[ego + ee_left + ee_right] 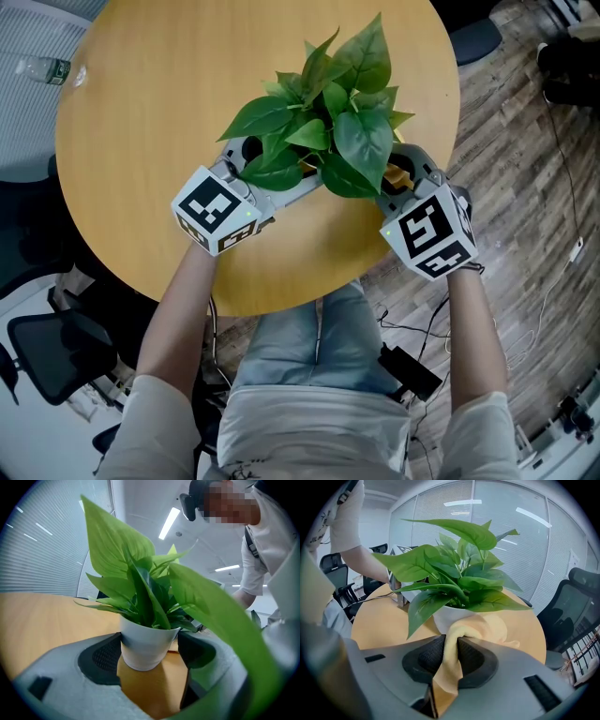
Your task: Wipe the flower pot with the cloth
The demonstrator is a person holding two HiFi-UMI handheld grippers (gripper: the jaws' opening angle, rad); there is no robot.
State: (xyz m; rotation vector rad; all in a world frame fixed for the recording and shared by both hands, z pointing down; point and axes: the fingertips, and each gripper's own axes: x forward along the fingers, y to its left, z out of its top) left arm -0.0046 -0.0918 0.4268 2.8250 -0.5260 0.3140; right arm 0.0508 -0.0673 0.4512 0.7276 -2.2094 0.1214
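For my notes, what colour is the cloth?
The cloth is pale yellow, clearest in the right gripper view.

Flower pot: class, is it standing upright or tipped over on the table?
Upright. In the left gripper view the flower pot rests on its base on the table, with its rim on top.

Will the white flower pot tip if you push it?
Probably fairly easily: the flower pot narrows toward its base and carries tall leaves above. It looks smooth, so likely slippery. The left tongs grip it, which should steady it.
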